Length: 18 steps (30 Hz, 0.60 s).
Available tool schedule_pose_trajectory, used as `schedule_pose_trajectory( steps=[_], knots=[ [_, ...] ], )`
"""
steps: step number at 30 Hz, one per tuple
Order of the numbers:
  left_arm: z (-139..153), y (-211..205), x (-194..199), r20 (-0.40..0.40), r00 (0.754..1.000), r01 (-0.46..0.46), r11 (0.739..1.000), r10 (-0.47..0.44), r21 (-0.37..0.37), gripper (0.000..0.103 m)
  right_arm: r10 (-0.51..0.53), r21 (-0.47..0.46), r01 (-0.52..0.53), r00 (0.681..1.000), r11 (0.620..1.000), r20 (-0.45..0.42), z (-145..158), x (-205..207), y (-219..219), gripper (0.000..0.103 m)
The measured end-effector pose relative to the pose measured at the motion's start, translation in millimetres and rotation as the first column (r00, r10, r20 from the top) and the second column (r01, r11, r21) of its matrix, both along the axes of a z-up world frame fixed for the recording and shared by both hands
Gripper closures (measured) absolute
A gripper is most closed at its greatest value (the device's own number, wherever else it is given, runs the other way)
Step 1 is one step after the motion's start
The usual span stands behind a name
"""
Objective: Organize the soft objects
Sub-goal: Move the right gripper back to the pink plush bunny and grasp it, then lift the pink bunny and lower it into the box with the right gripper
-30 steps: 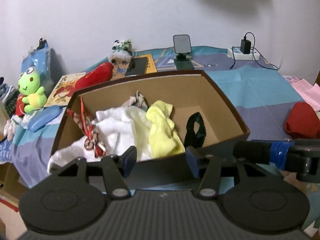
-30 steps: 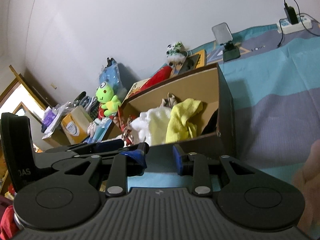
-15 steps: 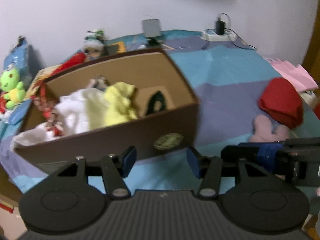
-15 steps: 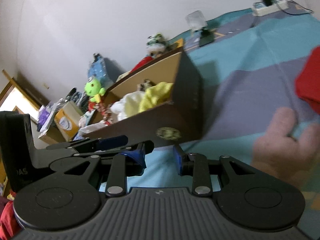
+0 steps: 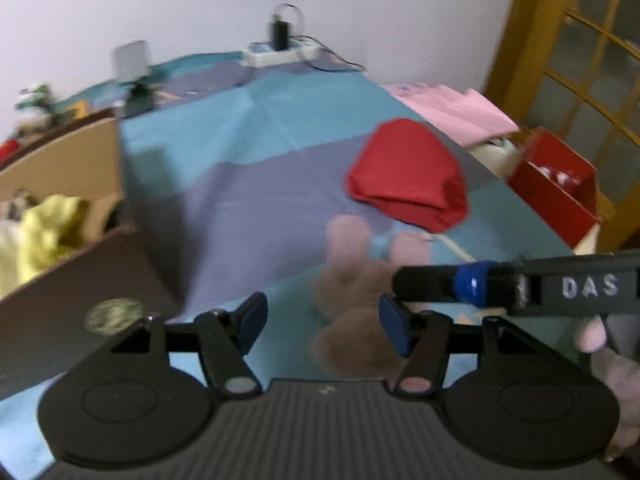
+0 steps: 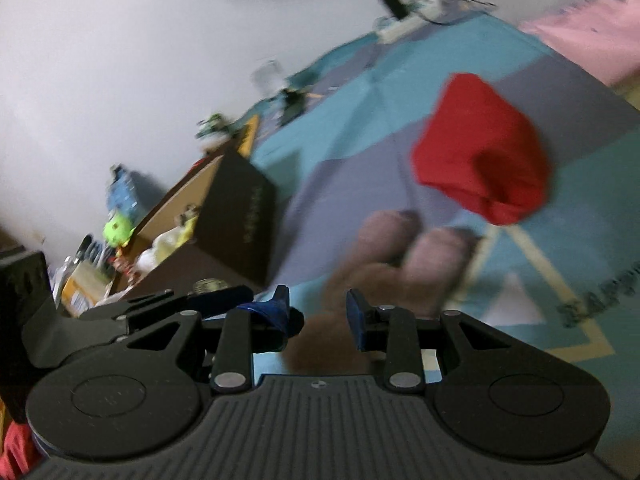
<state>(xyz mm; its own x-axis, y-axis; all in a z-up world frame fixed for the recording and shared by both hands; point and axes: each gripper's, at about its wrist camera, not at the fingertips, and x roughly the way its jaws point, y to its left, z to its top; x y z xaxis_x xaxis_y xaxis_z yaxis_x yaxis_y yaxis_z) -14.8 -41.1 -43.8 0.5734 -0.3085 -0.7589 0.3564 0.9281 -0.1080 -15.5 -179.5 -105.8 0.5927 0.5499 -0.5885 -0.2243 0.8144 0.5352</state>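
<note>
Both the left gripper [image 5: 322, 326] and the right gripper [image 6: 316, 316] are held open and empty over the blurred pink plush rabbit [image 5: 352, 280], which is seen lying on the blue bedspread [image 5: 248, 152] near the folded red cloth [image 5: 408, 176].

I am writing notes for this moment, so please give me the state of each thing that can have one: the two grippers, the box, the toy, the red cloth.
left gripper: open, empty
right gripper: open, empty
cardboard box: open, holding cloths
brown plush toy: lying on the blanket, ungrasped
red cloth: folded, lying on the blanket
charger: plugged into the power strip
</note>
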Motion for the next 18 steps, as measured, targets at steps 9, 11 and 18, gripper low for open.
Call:
schedule_pose_trajectory(
  steps=[9,11,18],
  knots=[
    [-38,-27,25,-0.145,0.986,0.072,0.996,-0.078,-0.048,0.039,-0.1,0.074,0.115,0.979,0.991,-0.179,-37,15,-46,0.087],
    [-45,-29,31,-0.157,0.985,0.066,0.997,-0.07,-0.029,0.039,-0.103,0.096,0.128,0.969,0.987,-0.226,-48,20,-49,0.085],
    [-60,-20,44,-0.208,0.976,0.048,0.994,-0.067,-0.095,0.041,-0.125,0.122,0.166,0.949,0.979,-0.289,-62,38,-48,0.082]
  ],
)
